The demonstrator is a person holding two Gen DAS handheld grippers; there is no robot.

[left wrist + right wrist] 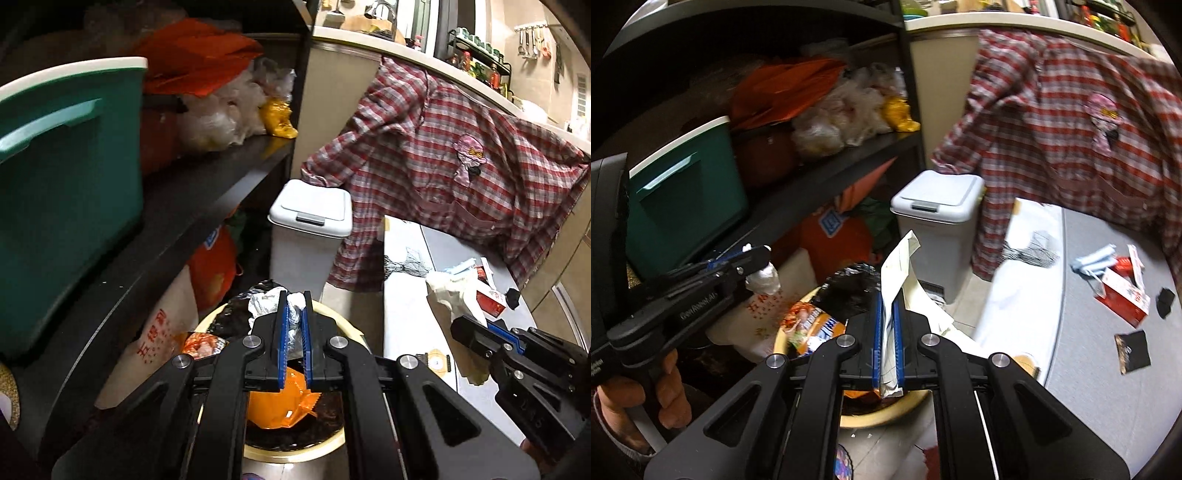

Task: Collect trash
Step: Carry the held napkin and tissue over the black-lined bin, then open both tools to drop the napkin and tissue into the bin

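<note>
My left gripper (295, 299) is shut on a crumpled white tissue (295, 312) and hangs over a round cream trash bin (332, 443) lined with a black bag. An orange wrapper (280, 406) lies inside. In the right wrist view the left gripper (764, 255) shows at the left with the tissue wad (764, 280) at its tip, held by a hand (635, 406). My right gripper (888, 299) is shut on a long creased white paper (899, 266) above the bin's rim (886, 411). A snack wrapper (812, 326) lies in the bin. The right gripper (460, 326) and its paper (454, 295) also show in the left wrist view.
A grey table (1071, 369) at the right carries a red box (1126, 295), a blue pack (1097, 258) and black scraps (1134, 350). A white lidded bin (938, 206) stands behind the cream bin. A plaid shirt (1071, 129) hangs over the counter. Dark shelves (820, 173) with a green box (687, 199) are at the left.
</note>
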